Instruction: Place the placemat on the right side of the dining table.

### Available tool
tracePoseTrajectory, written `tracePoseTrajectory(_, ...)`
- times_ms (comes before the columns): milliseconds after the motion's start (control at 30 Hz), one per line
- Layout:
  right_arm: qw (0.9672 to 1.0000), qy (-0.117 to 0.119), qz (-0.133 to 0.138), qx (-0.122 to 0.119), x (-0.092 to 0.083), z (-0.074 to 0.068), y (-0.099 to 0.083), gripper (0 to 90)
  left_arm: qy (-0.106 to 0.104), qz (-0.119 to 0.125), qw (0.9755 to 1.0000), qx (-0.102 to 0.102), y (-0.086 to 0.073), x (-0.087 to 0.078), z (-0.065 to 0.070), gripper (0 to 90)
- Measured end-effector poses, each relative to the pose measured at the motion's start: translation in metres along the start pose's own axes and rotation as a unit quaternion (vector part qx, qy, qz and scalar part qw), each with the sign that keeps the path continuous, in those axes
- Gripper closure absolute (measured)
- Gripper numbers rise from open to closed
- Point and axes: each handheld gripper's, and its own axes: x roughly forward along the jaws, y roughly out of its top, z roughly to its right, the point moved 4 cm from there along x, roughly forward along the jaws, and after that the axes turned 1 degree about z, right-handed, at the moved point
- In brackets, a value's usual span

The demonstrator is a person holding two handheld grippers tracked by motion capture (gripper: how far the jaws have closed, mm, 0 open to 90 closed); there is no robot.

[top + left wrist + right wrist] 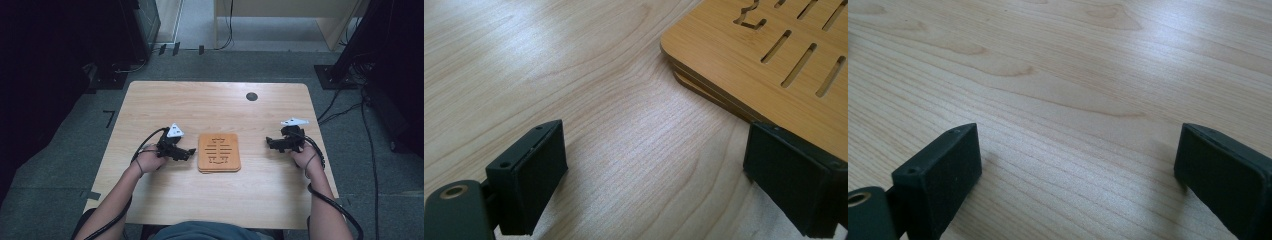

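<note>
A stack of thin orange-brown wooden boards [219,152] with cut-out slots lies flat in the middle of the light wood table [215,107]. My left gripper [186,153] rests just left of the stack, pointing toward it. In the left gripper view the jaws stand wide apart over bare tabletop, and the corner of the stacked boards [769,65] sits close ahead at the upper right. My right gripper [270,143] is to the right of the stack with a gap between them, pointing left. Its jaws are spread wide over bare wood [1073,115] and hold nothing.
A small dark round hole [252,96] marks the table's far right part. Black cables [345,105] and dark equipment stands crowd the floor beyond the table's right and far left. A person's forearms come in from the near edge.
</note>
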Motion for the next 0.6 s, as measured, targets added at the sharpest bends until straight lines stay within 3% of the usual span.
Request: tracePoseTrajectory(600,1.0000,-0.005,-0.001,0.004,0.0065,0.0006,0.0043,0.0,0.004,-0.002,1.0000,-0.002,-0.0003,-0.0004,0.0005,9.3)
